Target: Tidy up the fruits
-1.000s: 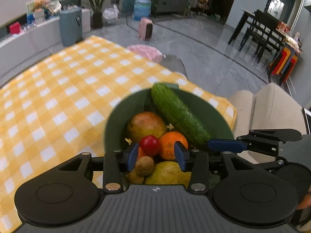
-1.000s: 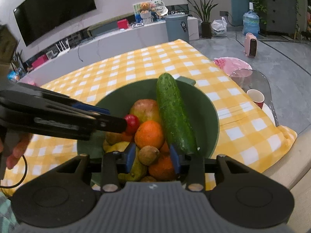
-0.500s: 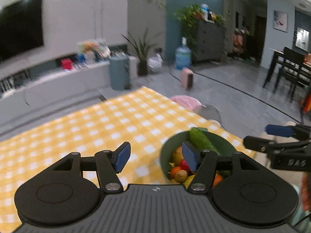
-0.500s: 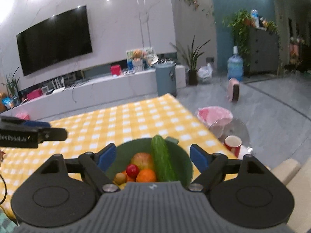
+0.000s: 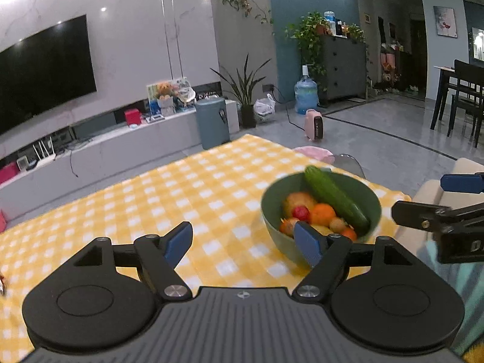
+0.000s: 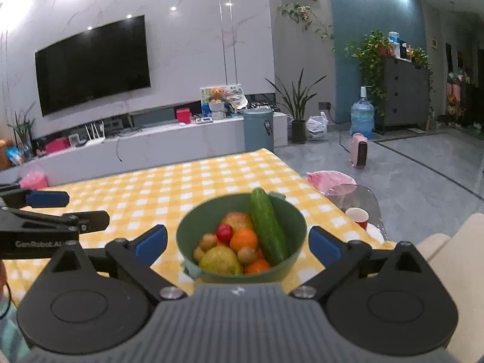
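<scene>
green bowl (image 6: pixel 193 236), cucumber (image 6: pixel 267 227) (leaning on rim)

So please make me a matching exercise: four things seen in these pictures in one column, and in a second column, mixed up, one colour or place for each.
Things:
1. cucumber
2. bowl
3. tablecloth
4. paper cup

Descriptions:
A. yellow and white checks
B. long and green, leaning on the bowl's far rim
C. red, standing off the cloth to the right
D. green, full of fruit

Pairs: 1-B, 2-D, 3-A, 4-C
</scene>
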Demonstrator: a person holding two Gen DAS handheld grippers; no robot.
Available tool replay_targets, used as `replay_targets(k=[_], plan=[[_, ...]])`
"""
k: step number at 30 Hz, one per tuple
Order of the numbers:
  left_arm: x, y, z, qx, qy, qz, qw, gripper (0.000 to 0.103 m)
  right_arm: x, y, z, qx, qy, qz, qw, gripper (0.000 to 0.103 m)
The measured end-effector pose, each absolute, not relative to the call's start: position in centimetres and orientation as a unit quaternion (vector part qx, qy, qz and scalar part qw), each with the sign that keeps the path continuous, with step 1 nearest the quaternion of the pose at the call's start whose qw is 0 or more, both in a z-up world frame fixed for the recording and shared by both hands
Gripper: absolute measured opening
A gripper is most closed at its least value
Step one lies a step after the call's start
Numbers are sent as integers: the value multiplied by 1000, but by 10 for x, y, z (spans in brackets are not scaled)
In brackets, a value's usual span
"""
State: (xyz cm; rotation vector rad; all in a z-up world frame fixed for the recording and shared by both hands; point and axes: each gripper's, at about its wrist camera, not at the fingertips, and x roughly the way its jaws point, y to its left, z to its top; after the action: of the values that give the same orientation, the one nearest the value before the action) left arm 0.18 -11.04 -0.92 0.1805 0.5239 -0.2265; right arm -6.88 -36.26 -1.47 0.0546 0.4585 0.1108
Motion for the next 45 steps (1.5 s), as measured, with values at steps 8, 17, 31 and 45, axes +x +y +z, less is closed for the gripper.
replay_targets(k=[8,17,31,45], plan=[[-19,-105,-33,69,281,-97,952,89,-92,-354,-38,22,224,47,973,97],[-20,-100,-46,55,302,-85,948,89,-83,-345,-53,-9,244,49,968,99],[-18,-90,-56,56,331,-68,939,89,-74,-352,-60,22,268,53,962,99],[-18,-90,-56,56,333,-67,939,89,-76,-354,-60,31,266,53,962,99]])
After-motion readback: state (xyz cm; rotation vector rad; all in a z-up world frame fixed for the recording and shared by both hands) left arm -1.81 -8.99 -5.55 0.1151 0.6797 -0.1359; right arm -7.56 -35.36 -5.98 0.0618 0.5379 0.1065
